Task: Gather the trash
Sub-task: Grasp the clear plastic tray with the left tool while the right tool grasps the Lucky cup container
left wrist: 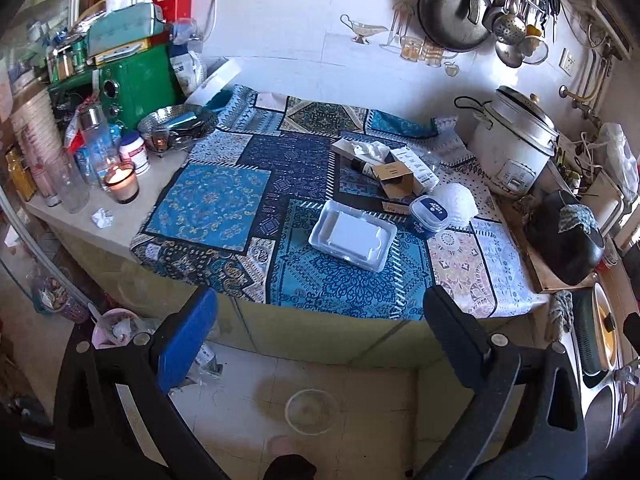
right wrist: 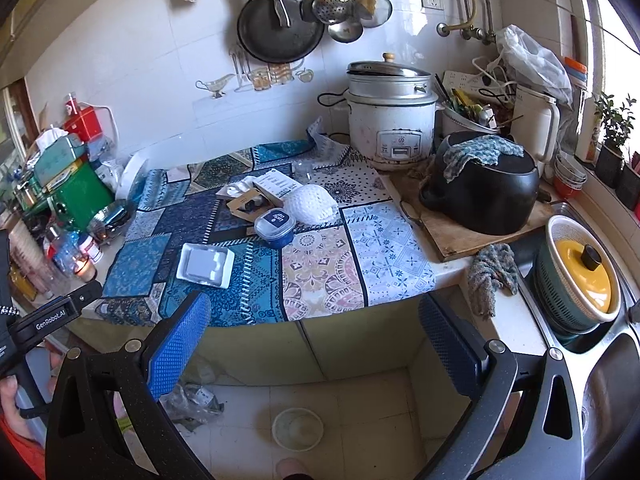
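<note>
Trash lies on the patterned blue cloth (left wrist: 216, 200) on the counter: a white foam tray (left wrist: 352, 238) (right wrist: 205, 263), a blue lidded tub (left wrist: 428, 214) (right wrist: 275, 224), a white foam net (left wrist: 458, 202) (right wrist: 312, 202), brown and white cartons (left wrist: 400, 174) (right wrist: 256, 196) and crumpled tissue (left wrist: 370, 148). A paper ball (left wrist: 101, 218) lies near the candle. My left gripper (left wrist: 320, 328) is open and empty, held in front of the counter edge. My right gripper (right wrist: 316, 332) is open and empty, also short of the counter.
A lit candle (left wrist: 121, 182), bottles and a green appliance (left wrist: 128, 84) crowd the left end. A rice cooker (right wrist: 390, 120), black pot (right wrist: 482, 184) on a board and a sink (right wrist: 608, 380) are on the right. A clear lid (left wrist: 312, 412) and wrappers lie on the floor.
</note>
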Available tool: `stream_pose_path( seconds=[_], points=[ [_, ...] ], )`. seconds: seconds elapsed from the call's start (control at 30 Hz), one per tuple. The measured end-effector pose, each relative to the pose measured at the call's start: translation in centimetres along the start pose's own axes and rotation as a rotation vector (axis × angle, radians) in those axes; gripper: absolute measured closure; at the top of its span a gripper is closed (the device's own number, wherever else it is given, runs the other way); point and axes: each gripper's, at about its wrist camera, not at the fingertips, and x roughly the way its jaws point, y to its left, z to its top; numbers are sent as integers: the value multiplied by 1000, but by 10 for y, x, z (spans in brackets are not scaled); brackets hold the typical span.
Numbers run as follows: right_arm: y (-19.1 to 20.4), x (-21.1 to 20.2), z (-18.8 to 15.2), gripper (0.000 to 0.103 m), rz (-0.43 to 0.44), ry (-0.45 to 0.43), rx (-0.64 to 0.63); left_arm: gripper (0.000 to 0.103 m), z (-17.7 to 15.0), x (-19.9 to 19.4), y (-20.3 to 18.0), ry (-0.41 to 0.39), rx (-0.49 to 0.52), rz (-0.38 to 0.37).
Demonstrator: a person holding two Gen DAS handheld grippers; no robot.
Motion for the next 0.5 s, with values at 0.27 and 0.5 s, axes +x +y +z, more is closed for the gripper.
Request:
stream_pose_path(
  seconds=[0.27,0.5],
  points=[
    [7,75,29,0,-7,87,-12,0,48,90,-18,91,-77,-40],
    [1,160,59,0,91,194,-81,0,62,162,-23,218,-306,-23]
  ],
)
